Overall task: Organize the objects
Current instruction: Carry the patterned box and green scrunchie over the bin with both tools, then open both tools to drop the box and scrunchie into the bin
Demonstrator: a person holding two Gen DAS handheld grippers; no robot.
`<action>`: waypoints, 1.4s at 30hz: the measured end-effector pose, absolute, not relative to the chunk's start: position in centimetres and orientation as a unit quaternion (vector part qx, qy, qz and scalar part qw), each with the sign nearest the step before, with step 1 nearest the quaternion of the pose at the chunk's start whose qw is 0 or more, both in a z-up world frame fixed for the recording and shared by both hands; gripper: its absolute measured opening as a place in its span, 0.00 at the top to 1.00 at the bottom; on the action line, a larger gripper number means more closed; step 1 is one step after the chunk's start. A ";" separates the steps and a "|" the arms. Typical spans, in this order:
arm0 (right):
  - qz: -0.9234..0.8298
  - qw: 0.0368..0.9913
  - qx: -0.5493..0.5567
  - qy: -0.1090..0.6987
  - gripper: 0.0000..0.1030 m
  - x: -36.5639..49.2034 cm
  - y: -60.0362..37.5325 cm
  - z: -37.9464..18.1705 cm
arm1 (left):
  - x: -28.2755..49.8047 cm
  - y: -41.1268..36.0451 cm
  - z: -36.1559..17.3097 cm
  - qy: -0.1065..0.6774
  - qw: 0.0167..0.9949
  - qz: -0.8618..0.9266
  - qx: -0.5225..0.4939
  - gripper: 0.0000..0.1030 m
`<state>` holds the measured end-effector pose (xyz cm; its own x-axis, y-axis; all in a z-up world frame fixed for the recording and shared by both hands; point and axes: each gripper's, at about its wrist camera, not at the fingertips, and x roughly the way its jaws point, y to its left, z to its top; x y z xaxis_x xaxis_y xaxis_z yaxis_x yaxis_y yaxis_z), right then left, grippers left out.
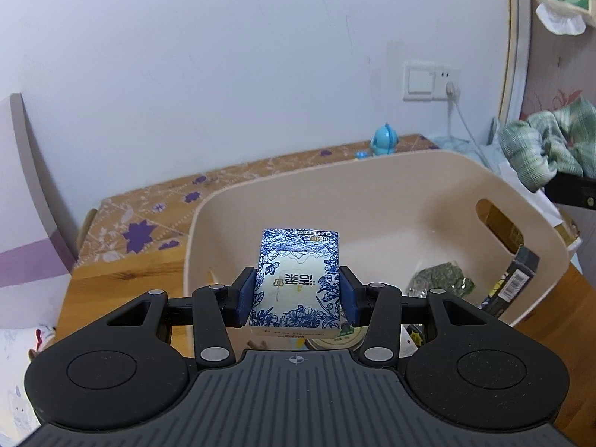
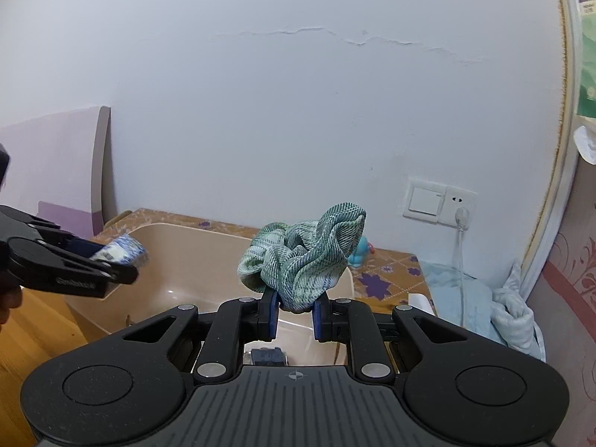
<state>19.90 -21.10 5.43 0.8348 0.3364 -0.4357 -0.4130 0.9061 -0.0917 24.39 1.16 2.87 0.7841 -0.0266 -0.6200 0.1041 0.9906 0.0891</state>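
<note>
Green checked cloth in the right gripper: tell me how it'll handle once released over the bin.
The green checked cloth bunches in loose folds above the right gripper, so it is probably floppy and light. Released, it would likely slump and spread in the beige bin rather than roll.

Blue-and-white floral box (image 1: 298, 279), green checked cloth (image 2: 303, 257), beige bin (image 1: 409, 201).

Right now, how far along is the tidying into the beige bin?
Done: a green leafy packet and a dark barcoded box already sit in the beige plastic bin. In hand: the left hand-held gripper grips a blue-and-white floral box; the right hand-held gripper pinches a green checked cloth. Left: dropping both in.
</note>
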 end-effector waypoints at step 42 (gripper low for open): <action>0.207 0.930 -0.085 0.291 0.23 20.7 -19.8 3.5 | 21.9 -2.5 3.0 0.344 0.935 -0.019 0.079 0.16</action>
